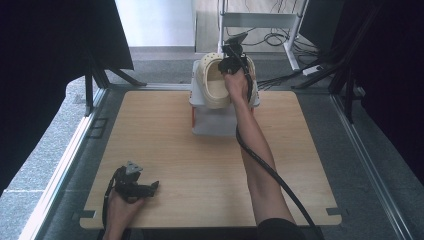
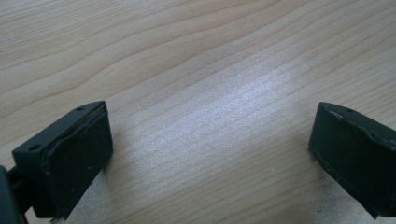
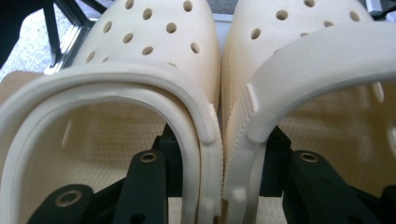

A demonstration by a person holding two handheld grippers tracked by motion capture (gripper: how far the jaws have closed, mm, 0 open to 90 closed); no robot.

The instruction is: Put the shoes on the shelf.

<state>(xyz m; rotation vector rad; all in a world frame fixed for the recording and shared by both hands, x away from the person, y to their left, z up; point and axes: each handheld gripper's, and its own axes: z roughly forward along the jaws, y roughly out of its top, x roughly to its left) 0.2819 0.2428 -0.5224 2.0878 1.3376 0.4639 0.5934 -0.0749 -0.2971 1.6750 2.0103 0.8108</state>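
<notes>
My right gripper (image 1: pixel 234 64) clamps the touching inner walls of two cream perforated foam clogs (image 3: pixel 219 93) over a white box (image 1: pixel 215 122) at the wooden table's (image 1: pixel 200 165) far edge; pads hidden inside. My left gripper (image 1: pixel 134 184) rests near the front-left corner, jaws apart.

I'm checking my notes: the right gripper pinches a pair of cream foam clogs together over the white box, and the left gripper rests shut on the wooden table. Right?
Not quite. The left gripper is open: the left gripper view shows its jaws wide apart over the bare wooden table. The rest stands: the right gripper pinches the pair of cream foam clogs together over the white box.
</notes>
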